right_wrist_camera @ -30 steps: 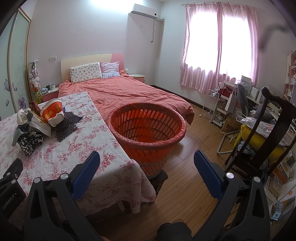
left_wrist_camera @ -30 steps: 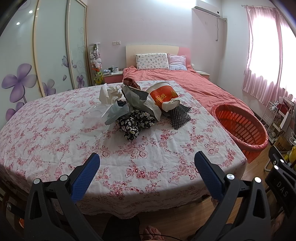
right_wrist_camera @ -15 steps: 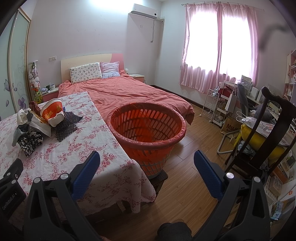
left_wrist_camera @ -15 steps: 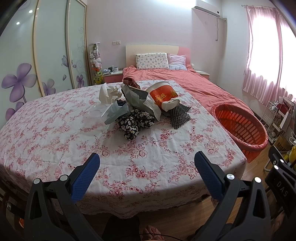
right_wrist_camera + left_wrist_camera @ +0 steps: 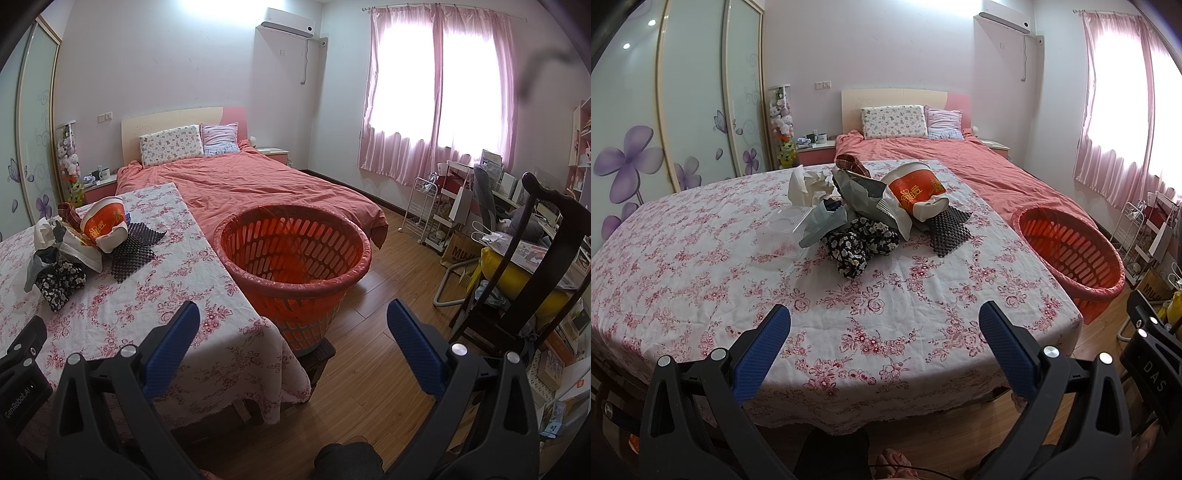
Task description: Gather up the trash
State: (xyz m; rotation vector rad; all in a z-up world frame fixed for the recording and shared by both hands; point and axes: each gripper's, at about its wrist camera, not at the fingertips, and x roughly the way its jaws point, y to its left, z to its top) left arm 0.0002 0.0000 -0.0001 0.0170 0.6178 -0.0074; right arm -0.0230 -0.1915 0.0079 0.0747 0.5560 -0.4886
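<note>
nothing has changed since a second ago: left gripper (image 5: 884, 326) and right gripper (image 5: 293, 325) fingers wide, empty; trash pile (image 5: 871, 214) untouched on desk (image 5: 701, 280), basket (image 5: 291, 254) empty; collection not started.

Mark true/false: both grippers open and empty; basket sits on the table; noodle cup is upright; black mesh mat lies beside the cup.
1. Left gripper and right gripper are open, holding nothing. True.
2. The orange basket sits on the table. False: it stands beside it, off the table's edge.
3. The noodle cup is upright. False: it lies tipped on the pile.
4. The black mesh mat lies beside the cup. True.
</note>
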